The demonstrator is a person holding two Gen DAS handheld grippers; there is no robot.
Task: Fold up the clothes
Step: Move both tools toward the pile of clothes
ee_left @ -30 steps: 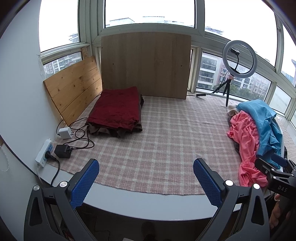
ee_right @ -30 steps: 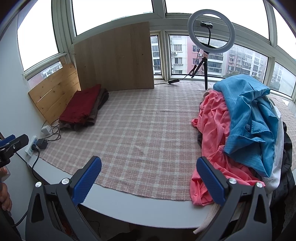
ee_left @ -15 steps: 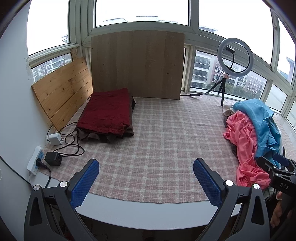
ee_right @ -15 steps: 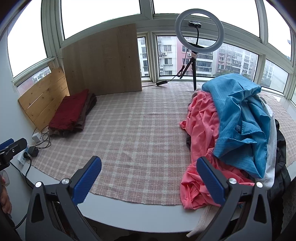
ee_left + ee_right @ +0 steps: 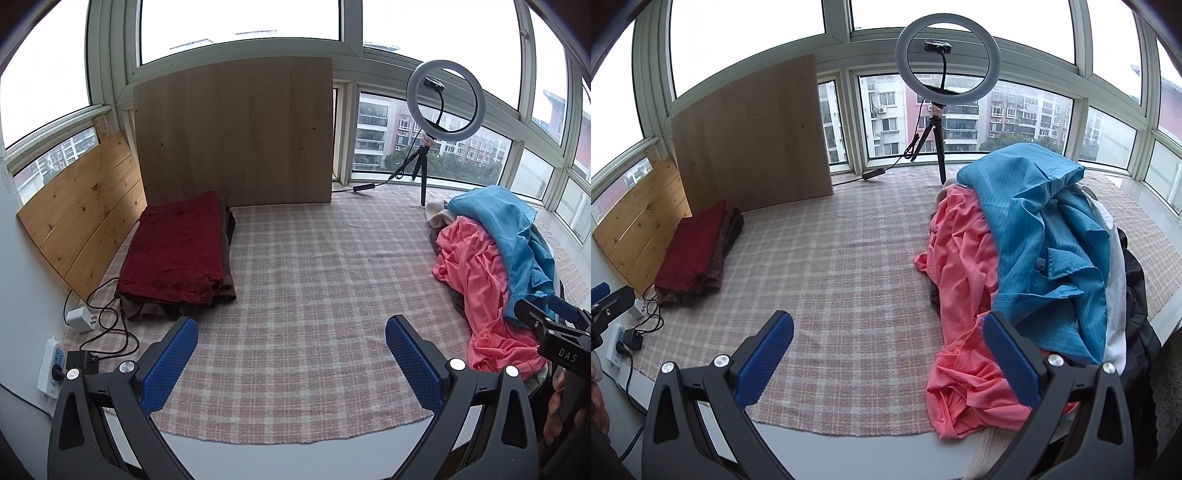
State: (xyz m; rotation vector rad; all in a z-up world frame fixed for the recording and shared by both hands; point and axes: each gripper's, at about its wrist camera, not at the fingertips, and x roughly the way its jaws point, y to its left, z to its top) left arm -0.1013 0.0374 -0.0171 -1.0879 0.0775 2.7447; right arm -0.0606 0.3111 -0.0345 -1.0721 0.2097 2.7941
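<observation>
Lying to the right of both pairs of jaws, the heap of unfolded clothes (image 5: 1027,266) is found at the right end of the checked cloth (image 5: 303,295) that covers the counter (image 5: 295,458). The right gripper (image 5: 886,362) is judged much the nearer: its right jaw is seen just before the near hem of the pink garment (image 5: 964,332), which trails toward the counter's front edge, with its long axis running front to back. A blue garment (image 5: 1045,236) is draped over the pink one, so the pink one would be dragged from beneath it. The left gripper (image 5: 291,363) is held over bare checked cloth, well apart from the heap. Both pairs of jaws are spread wide, and nothing is held. At the far left a folded stack topped by a dark red garment (image 5: 177,251) is seen, with chargers and cables (image 5: 96,325) beside it. A ring light (image 5: 947,62) stands behind the heap, clear of any reach.
</observation>
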